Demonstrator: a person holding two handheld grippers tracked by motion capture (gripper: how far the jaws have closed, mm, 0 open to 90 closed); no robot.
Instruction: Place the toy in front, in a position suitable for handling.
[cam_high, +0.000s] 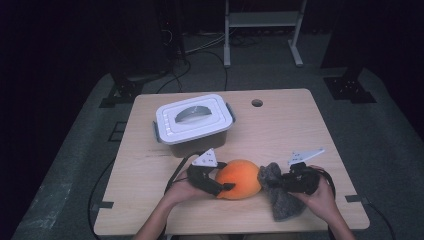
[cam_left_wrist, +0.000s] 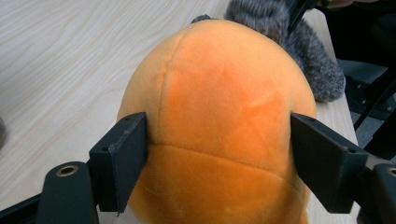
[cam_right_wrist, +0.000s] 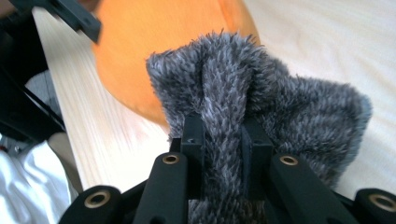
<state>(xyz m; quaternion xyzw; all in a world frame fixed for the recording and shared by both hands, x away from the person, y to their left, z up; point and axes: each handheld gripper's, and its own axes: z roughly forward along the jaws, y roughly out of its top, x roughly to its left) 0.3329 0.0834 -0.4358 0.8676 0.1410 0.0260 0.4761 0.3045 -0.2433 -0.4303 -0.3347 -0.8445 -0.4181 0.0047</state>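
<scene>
Gripping the orange plush (cam_high: 239, 179) with the left gripper (cam_high: 226, 188): jaws standing wide, one pad on each flank, pressing lightly into the pile. Pinching a fold of the grey fleece (cam_high: 281, 196) in the right gripper (cam_high: 278, 182): jaws nearly closed, fabric bunched between the pads.

Sitting near the front edge of the table (cam_high: 280, 130), roughly mid-width: plush, with fleece touching it on the right and trailing toward the front right corner. Standing behind, toward the rear left: lidded bin (cam_high: 194, 123), closed.

Handling, as judged:
- Plush: probably light, soft, springy. Likely yielding under the pads and bulging out of a shallow hold. Taking it across the widest part, as in the left gripper view (cam_left_wrist: 219, 121), looking soundest.
- Fleece: limp, light, not fragile. Drooping from any single pinch; a thick gathered fold, as in the right gripper view (cam_right_wrist: 224, 135), holding better than one layer.
- Slipping: unlikely on fuzzy pile.
</scene>
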